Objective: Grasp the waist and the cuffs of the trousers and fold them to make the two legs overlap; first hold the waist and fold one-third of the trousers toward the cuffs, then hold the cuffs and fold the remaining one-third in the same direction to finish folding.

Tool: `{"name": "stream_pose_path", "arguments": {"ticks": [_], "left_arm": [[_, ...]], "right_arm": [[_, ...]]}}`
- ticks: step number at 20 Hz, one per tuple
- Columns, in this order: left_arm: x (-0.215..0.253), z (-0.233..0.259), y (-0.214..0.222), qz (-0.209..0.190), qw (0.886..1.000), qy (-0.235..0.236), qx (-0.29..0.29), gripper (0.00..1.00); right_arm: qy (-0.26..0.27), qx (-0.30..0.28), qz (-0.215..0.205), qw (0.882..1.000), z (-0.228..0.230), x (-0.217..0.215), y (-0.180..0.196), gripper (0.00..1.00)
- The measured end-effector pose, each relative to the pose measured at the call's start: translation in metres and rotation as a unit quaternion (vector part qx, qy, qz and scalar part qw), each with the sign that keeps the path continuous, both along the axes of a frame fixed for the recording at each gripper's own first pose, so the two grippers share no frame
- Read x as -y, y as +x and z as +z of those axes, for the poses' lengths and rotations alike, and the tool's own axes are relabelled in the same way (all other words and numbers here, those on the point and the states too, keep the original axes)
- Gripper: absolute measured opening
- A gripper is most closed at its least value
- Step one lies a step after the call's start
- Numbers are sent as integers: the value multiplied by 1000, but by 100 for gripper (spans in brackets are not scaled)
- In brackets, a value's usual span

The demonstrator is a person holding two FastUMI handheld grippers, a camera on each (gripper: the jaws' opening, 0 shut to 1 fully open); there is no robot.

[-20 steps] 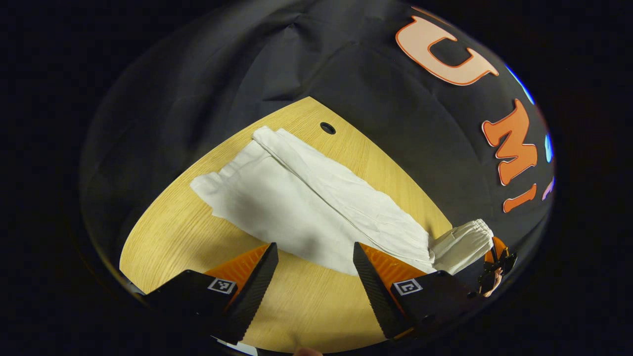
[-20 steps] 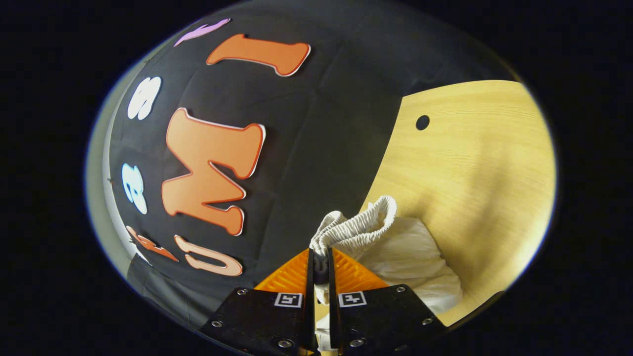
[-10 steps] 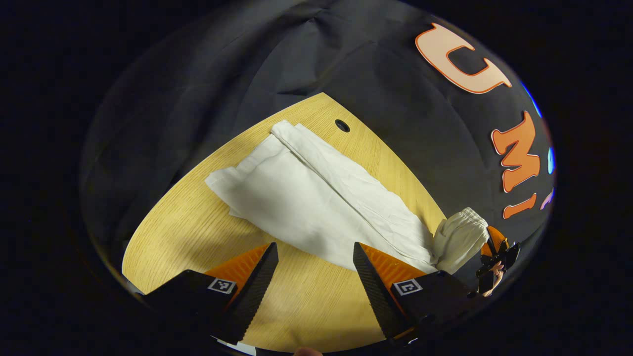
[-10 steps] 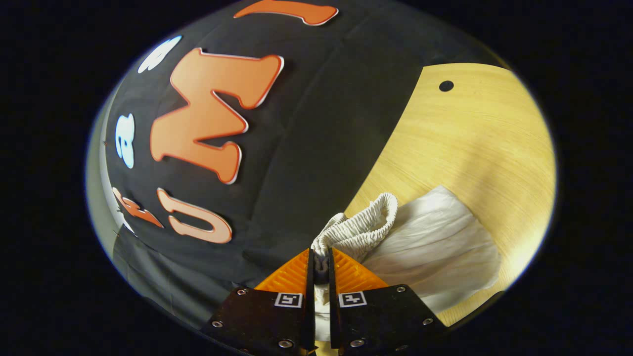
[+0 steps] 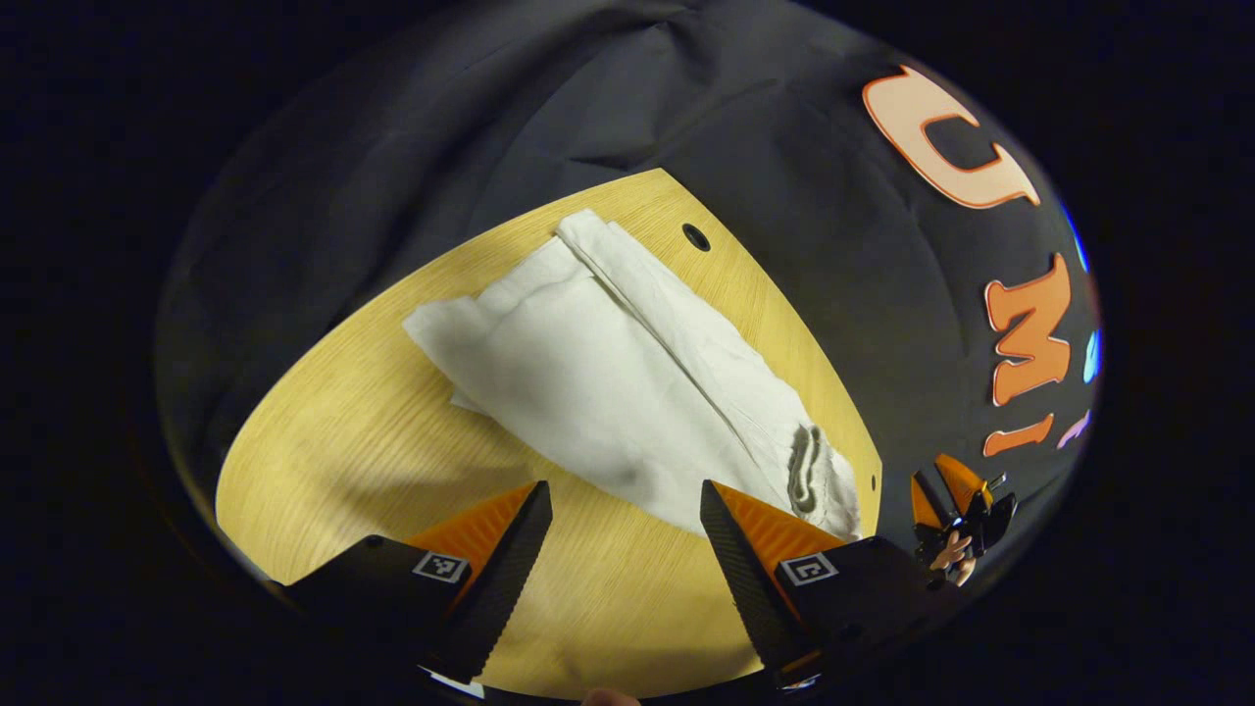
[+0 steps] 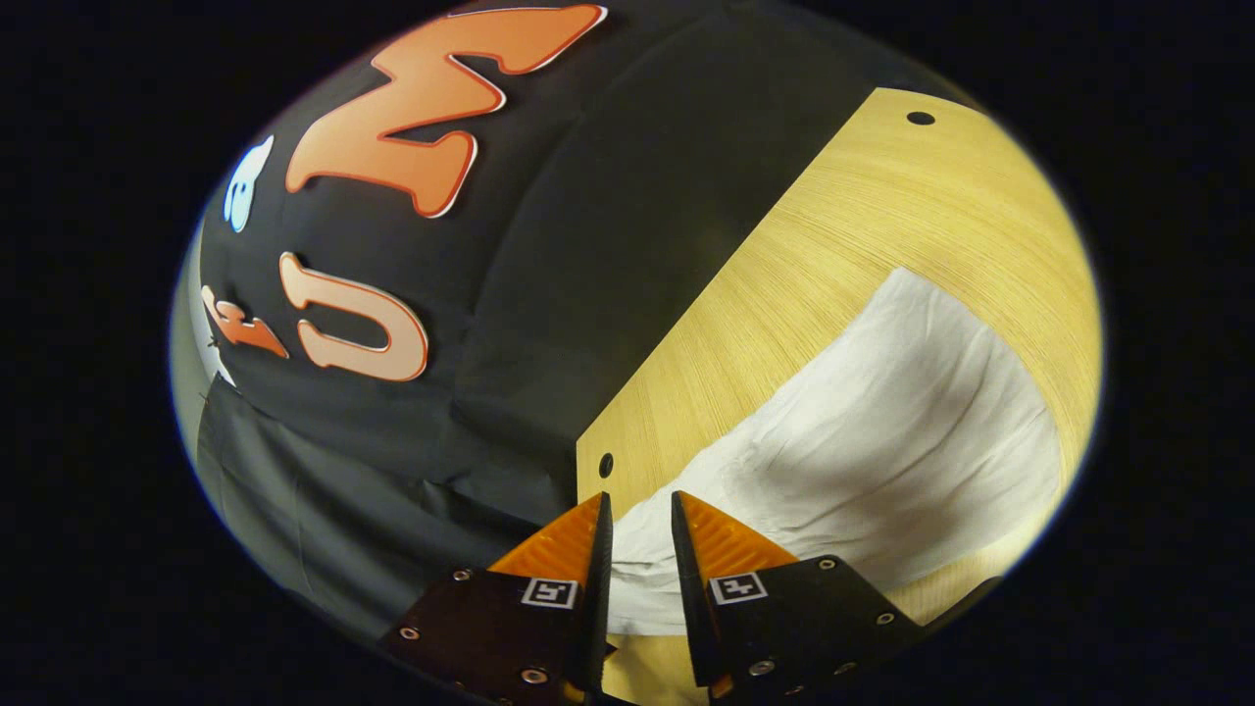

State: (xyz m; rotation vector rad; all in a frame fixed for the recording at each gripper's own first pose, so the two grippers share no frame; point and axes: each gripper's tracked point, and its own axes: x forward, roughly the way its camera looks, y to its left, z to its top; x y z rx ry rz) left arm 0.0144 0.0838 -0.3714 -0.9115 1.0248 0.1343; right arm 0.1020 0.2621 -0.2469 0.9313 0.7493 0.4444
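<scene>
Though seeming to be lying with one leg over the other, trousers (image 5: 608, 392) not yet looking folded in thirds. Stretching long and flat across the table (image 5: 373, 461) in the left gripper view, running from about 11 o'clock down to about 4 o'clock. Showing the cuffs (image 5: 441, 328) at the 11 o'clock end and the gathered waist (image 5: 809, 471) at the 4 o'clock end, near the table's edge. Judging the leg-overlap step as likely done; judging both one-third folds as waiting, though hard telling whether the waist end is turned over a little.

Left tongs (image 5: 626, 534) gaping wide at 6 o'clock, holding nothing, hovering over bare wood just short of the trousers' near edge. Right tongs (image 6: 637, 534) standing narrow, a slim gap between the fingers, pinching nothing, with white cloth lying beyond and below them toward 3 o'clock in the right gripper view. Also appearing small at 4 o'clock in the left gripper view, beyond the waist end, with a hand (image 5: 949, 559) gripping them.

Needing next, by this reading, a fresh hold on the waist at both corners before carrying it toward the cuffs.

Table being pale wood with fine grain, bearing a small dark hole (image 5: 696, 236) at 12 o'clock beside the cuffs and another hole (image 6: 606, 463) near the corner by the right tongs. Wall (image 5: 441, 147) of creased black cloth closing in behind the table on all far sides. Lighting falling warm, casting soft shadows on the wood.
</scene>
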Motion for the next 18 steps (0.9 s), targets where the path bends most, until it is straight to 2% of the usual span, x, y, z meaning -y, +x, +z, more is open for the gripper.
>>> {"name": "stream_pose_path", "arguments": {"ticks": [1,3,4,5,6,7,8,9,10,11,12,15,18], "left_arm": [[0,0,0,7,1000,-9,-2,99],[0,-2,-1,25,999,-29,-5,99],[1,-4,0,36,998,-42,-7,100],[0,-6,-1,49,997,-52,-10,99],[-2,-10,0,64,996,-61,-9,97],[-4,-14,2,77,995,-66,-9,100],[-10,-20,1,90,994,-68,-11,100],[-13,-22,2,101,992,-75,-10,99],[-17,-21,4,114,990,-84,-5,99],[-20,-21,8,125,988,-91,1,98],[-22,-24,12,135,986,-93,3,98],[-26,-30,31,161,982,-95,15,92],[-26,-34,54,165,982,-84,26,87]], "right_arm": [[-3,-1,0,1000,-1,2,0,24],[-16,3,-6,1000,-2,12,1,55],[-21,6,-10,1000,0,17,2,38],[-24,7,-13,1000,1,21,5,51],[-25,9,-15,1000,2,26,5,55],[-28,10,-18,999,3,32,5,58],[-30,13,-20,999,4,38,5,59],[-33,13,-22,999,4,44,3,50],[-34,14,-24,999,5,47,3,62],[-36,16,-25,999,7,52,1,51],[-41,15,-31,999,5,54,3,63],[-48,15,-37,998,8,66,1,63],[-55,12,-47,997,10,80,-3,63]]}}
